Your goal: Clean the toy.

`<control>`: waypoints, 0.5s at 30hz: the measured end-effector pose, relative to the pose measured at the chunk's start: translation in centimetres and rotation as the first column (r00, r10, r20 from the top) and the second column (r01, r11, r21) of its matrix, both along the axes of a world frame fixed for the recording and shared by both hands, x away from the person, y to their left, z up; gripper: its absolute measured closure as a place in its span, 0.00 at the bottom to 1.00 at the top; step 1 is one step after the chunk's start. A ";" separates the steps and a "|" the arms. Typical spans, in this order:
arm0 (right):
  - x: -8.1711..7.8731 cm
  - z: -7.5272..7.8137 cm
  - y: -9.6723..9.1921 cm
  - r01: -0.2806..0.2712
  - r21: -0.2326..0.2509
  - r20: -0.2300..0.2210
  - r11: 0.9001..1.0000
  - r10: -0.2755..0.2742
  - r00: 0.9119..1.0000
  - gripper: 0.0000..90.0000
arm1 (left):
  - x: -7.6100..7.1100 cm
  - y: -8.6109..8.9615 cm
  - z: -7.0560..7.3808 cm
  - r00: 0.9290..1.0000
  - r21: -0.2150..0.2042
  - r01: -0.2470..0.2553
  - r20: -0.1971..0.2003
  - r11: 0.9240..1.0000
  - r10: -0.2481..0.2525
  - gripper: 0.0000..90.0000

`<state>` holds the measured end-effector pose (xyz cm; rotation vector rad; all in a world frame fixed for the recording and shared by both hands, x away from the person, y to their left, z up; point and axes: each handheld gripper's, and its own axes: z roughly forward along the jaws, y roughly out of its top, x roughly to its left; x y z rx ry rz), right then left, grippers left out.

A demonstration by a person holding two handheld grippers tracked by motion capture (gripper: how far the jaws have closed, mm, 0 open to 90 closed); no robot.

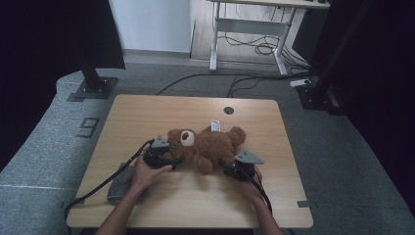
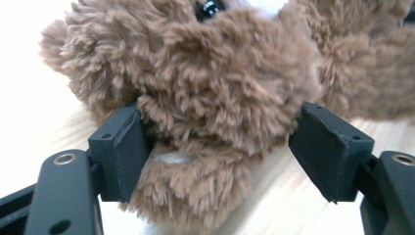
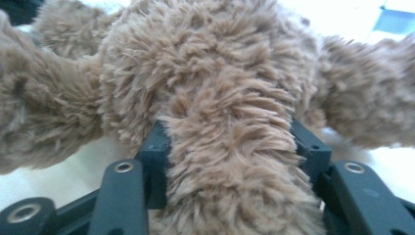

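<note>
There, the rectangular light wooden table [image 1: 147, 117] carried everything, with a round cable hole near its far edge. The brown plush teddy bear [image 1: 208, 144] lay on its back near the table's middle, its head toward the left edge and its legs toward the right edge. A folded grey cloth [image 1: 120, 183] sat by the near left corner, under my left forearm. My left gripper [image 1: 161, 155] stood at the bear's head with its jaws wide; one pad [image 2: 122, 152] touched the fur and the other stood just off it, so nothing was pinched. My right gripper [image 1: 235, 169] had a furry limb [image 3: 230, 161] of the bear filling the gap between its jaws, both pads touching fur.
</note>
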<state>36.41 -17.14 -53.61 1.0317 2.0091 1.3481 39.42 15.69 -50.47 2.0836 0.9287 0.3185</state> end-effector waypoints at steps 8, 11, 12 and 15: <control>0.8 0.9 -0.2 0.075 0.040 -0.010 0.996 -0.075 0.997 0.32 | 0.1 0.9 0.7 1.000 -0.023 -0.009 0.009 1.000 0.009 0.27; -0.4 1.5 -1.4 0.081 0.126 -0.003 0.989 -0.081 0.997 0.28 | -1.1 1.8 1.1 1.000 -0.034 -0.002 0.028 0.999 0.003 0.26; -0.8 1.6 -1.6 0.075 0.136 -0.003 0.988 -0.076 0.997 0.27 | -1.4 2.0 1.2 0.999 -0.037 -0.003 0.031 0.999 0.004 0.26; -2.0 1.7 -2.2 0.068 0.143 0.001 0.987 -0.069 0.998 0.24 | -2.7 3.1 1.7 0.999 -0.058 -0.012 0.047 0.998 0.015 0.26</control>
